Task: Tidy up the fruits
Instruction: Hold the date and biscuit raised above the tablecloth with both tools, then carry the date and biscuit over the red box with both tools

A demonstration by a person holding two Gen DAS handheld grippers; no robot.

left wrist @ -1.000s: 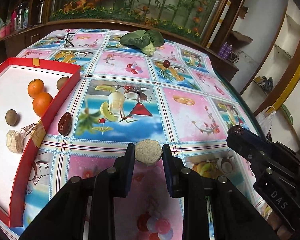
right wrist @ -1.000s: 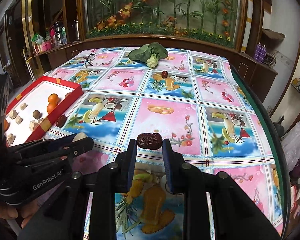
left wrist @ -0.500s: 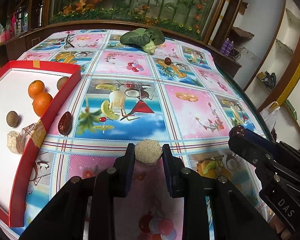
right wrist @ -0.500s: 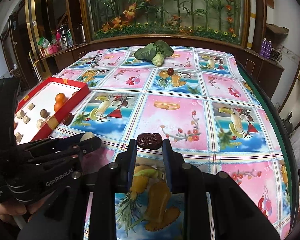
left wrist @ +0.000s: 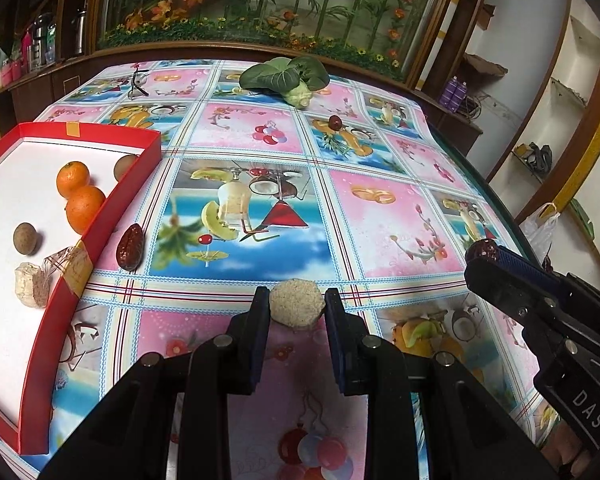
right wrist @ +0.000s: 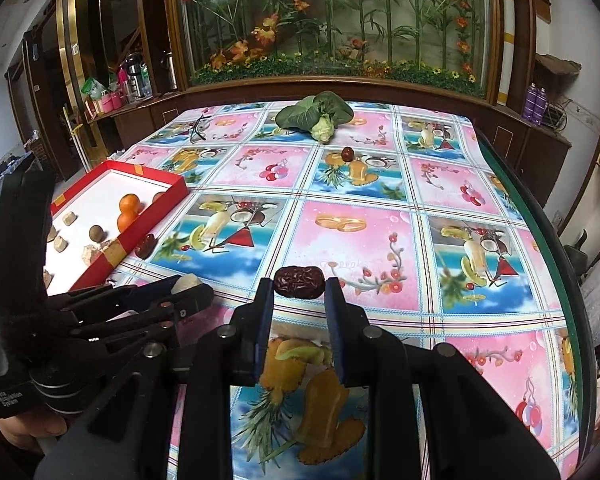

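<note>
My left gripper (left wrist: 297, 307) is shut on a pale beige crumbly piece (left wrist: 297, 307), held above the patterned tablecloth. My right gripper (right wrist: 299, 283) is shut on a dark red wrinkled date (right wrist: 299, 282). A red-walled box (left wrist: 124, 196) with a white floor lies to the left, holding two oranges (left wrist: 85, 208), brown round fruits (left wrist: 27, 239) and beige pieces (left wrist: 31, 289). Another date (left wrist: 130, 247) lies on the cloth just outside the box's right wall. A third date (left wrist: 335, 121) sits far across the table. The right gripper (left wrist: 485, 250) shows at the left wrist view's right side.
A leafy green vegetable (right wrist: 318, 115) lies at the table's far end, with a pair of glasses (right wrist: 199, 127) to its left. The table's curved edge (right wrist: 548, 248) runs down the right side. Wooden cabinets and a plant display stand behind the table.
</note>
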